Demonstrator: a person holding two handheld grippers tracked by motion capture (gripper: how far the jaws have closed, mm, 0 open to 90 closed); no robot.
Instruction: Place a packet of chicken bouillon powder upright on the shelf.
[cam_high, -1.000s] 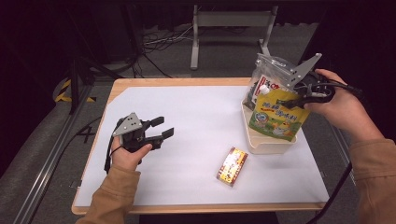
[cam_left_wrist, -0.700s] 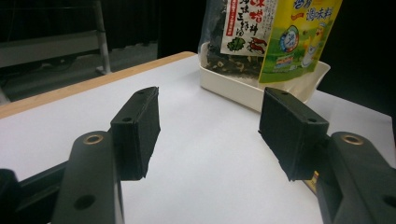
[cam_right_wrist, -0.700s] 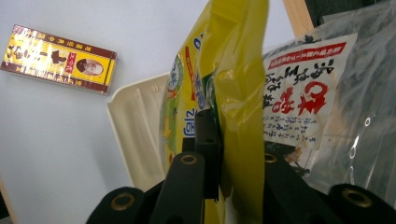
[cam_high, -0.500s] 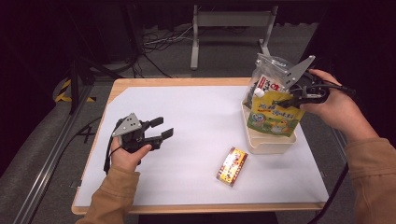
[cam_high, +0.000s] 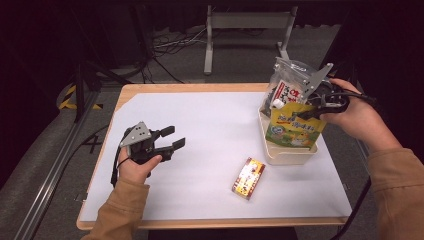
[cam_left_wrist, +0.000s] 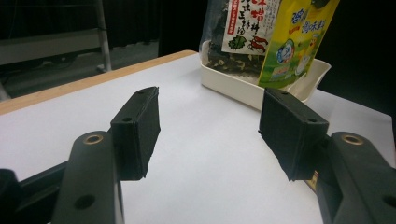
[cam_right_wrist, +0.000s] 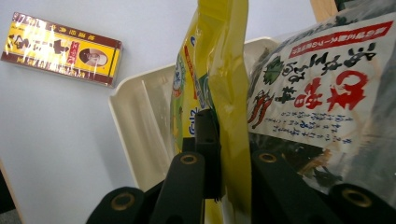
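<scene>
Your right gripper (cam_high: 311, 111) pinches the top edge of the yellow printed pouch (cam_high: 294, 127) standing in the cream plastic tray (cam_high: 280, 155) at the table's right, so letting go early could tip it onto the clear seaweed bag (cam_high: 285, 90) behind, while your left gripper (cam_high: 170, 138) waits spread and empty.

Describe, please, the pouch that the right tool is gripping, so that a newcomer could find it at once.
Start at the white-covered wooden table and go to the cream plastic tray at its right side. Two packs stand in it: the yellow printed pouch at the near end, pinched at its top edge by the right tool, and a clear bag of dark seaweed behind. Only the pouch is opaque yellow with cartoon artwork.
</scene>
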